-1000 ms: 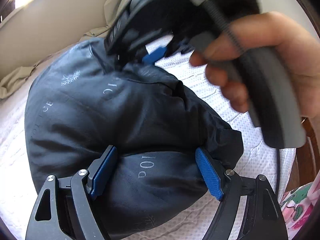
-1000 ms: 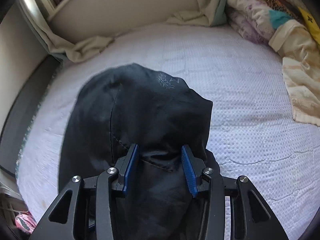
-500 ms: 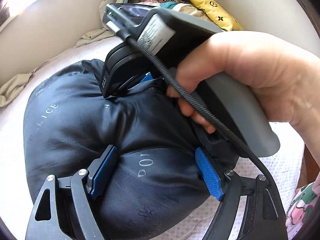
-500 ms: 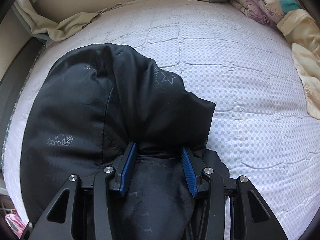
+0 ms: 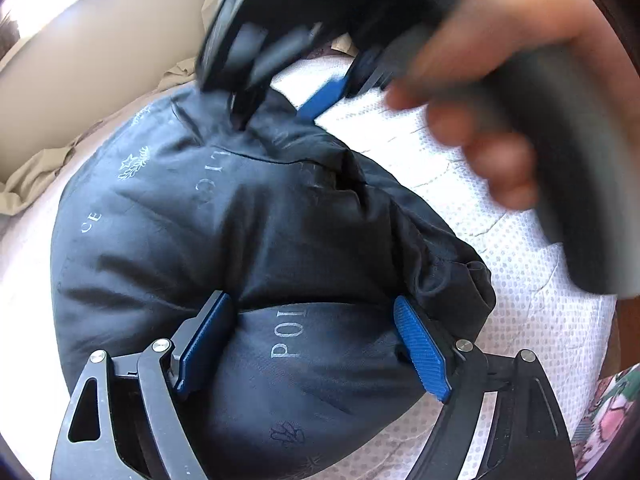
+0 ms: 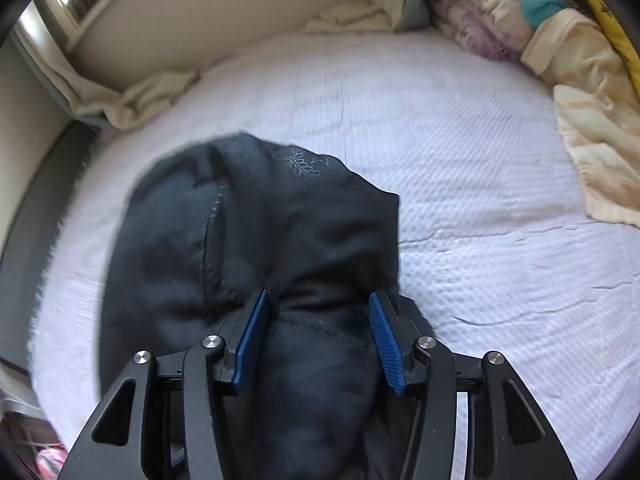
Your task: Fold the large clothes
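Garment: a dark padded jacket (image 5: 248, 240), bundled into a thick roll, lies on the white bed (image 6: 460, 208), near the edge closest to the cameras.
Left gripper (image 5: 312, 344): its fingers (image 5: 418, 350) straddle the near end of the roll, spread wide, and press into the padding on both sides; a wide grasp on the bundle, unchanged from half a second ago.
Right gripper (image 6: 316, 344): its jaws have just been opening, with the jacket between them. The left pad seems to touch the cloth, the right pad shows a sliver of gap; the clench of half a second ago is slackening.
Right hand (image 5: 492, 92): in the left view it is blurred and has risen off the far end of the roll, where half a second ago it sat low on it.
Change: the right side lets go and lifts while the left end stays held.
Meaning: this fold looks laid down; the right gripper is likely freeing itself for a new hold or a smoothing pass.
Risk: puffy padding may spring back once released.
Surroundings: patterned bedding (image 6: 520, 28) is piled at the far right, well apart from the jacket.
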The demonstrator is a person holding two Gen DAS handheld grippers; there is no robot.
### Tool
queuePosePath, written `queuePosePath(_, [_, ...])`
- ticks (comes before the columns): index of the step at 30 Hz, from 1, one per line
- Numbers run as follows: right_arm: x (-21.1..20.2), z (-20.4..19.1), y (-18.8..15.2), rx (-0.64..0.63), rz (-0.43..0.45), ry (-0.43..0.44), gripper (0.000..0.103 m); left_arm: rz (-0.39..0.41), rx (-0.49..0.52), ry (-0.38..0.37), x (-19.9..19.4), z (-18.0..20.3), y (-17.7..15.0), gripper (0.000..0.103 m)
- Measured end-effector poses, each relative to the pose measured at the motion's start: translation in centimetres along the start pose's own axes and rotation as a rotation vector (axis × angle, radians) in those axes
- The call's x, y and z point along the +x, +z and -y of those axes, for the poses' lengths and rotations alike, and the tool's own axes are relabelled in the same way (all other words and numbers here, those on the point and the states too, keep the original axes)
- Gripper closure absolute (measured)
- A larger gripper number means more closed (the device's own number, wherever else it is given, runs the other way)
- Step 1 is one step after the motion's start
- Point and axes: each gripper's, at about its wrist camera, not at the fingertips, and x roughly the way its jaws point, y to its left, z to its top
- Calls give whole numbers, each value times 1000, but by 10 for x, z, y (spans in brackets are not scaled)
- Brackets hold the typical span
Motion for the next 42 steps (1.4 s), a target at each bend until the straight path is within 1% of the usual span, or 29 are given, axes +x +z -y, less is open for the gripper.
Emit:
queuePosePath(4, [-50,-8,-14,-113,45,-5,54,-6,-17,-8,0,3,3,18])
queuePosePath(6, [-62,-9,-26,-145,34,-4,57,-6,-21,-8,-1,3,4,17])
queuePosePath(7, [-65,-9,-32,-155,19,5,63,-6,-21,-6,-2,3,4,17])
queuePosePath(11, [-62,-14,-55,-197,-58,67,80,-3,-13,8,-1,5,3,17])
queuePosePath(12, [-59,-13,-58,-175,-64,85,80,1,-10,13,-2,7,2,17])
queuePosePath(15, [-52,-1,-61,-120,-76,88,80,14,-21,8,-8,10,-1,17])
queuePosePath(17, [-53,5,-62,-102,-70,123,80,30,-34,2,-13,7,-4,16])
queuePosePath(20, [-56,6,-59,-72,-49,132,80,56,-33,-7,-15,-1,-12,16])
queuePosePath(22, [-57,4,-55,-73,-43,138,80,67,-38,-15,-17,-4,-15,15])
queuePosePath(27, [-48,-3,-54,-122,-84,129,80,87,-66,-50,-17,-12,-24,14])
queuePosePath(30, [-35,-6,-60,-146,-133,96,80,96,-78,-73,-23,-16,-28,14])
queuePosePath(31, [-30,-6,-62,-151,-149,89,78,101,-81,-86,-27,-17,-31,14])
queuePosePath(32, [-22,-8,-65,-162,-163,65,75,104,-80,-95,-29,-19,-31,14])
queuePosePath(34, [-12,-10,-68,-184,-175,29,74,108,-74,-111,-40,-20,-37,14])
queuePosePath(39, [8,-14,-70,-199,-172,-34,71,130,-38,-142,-76,-33,-61,14])
queuePosePath(42, [20,-14,-73,-181,-158,-48,70,100,-71,-148,-94,-52,-80,12])
